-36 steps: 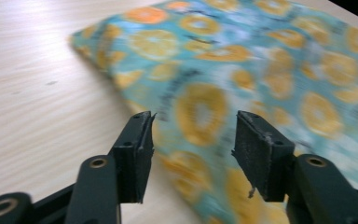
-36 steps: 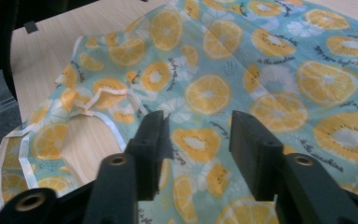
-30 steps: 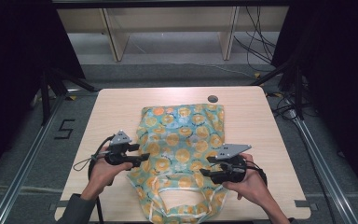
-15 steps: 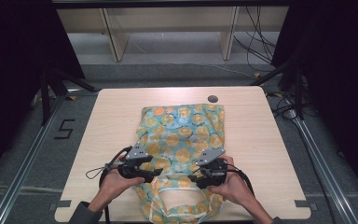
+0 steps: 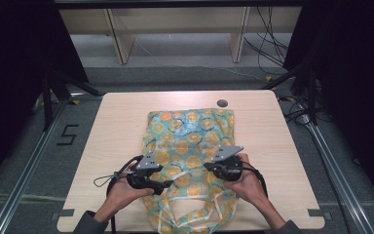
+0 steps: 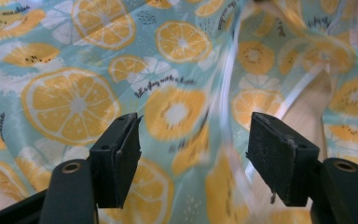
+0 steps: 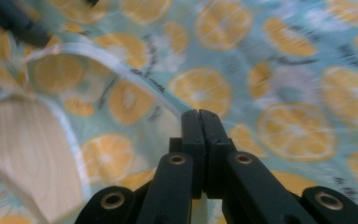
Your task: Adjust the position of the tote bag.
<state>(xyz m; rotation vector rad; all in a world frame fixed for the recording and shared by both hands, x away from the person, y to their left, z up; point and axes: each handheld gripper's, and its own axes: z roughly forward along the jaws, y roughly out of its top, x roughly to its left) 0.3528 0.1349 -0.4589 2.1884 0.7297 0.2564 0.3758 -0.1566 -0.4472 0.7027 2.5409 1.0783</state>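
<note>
Thin crinkled citrus-print bag (image 5: 190, 141) on pale wooden table (image 5: 121, 126), left tool (image 6: 193, 140) wide, right tool (image 7: 200, 116) closed, nothing visibly pinched.

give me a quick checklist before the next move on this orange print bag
1. Left claw open over the bag: ok, its jaws stand apart with printed fabric between and beyond them, pads not pressing; they have just been opening.
2. Right claw shut: ok, the jaws meet; they have just closed.
3. Right claw actually pinching fabric: cannot tell, nothing shows between the closed tips.
4. Bag lying flat on the table: ok at the far part, not ok at the near end, where handles and fabric are rumpled.
5. Bag fully on the table: not ok, its near end reaches the table's front edge.
6. Both hands beside the bag's near half: ok.
</note>
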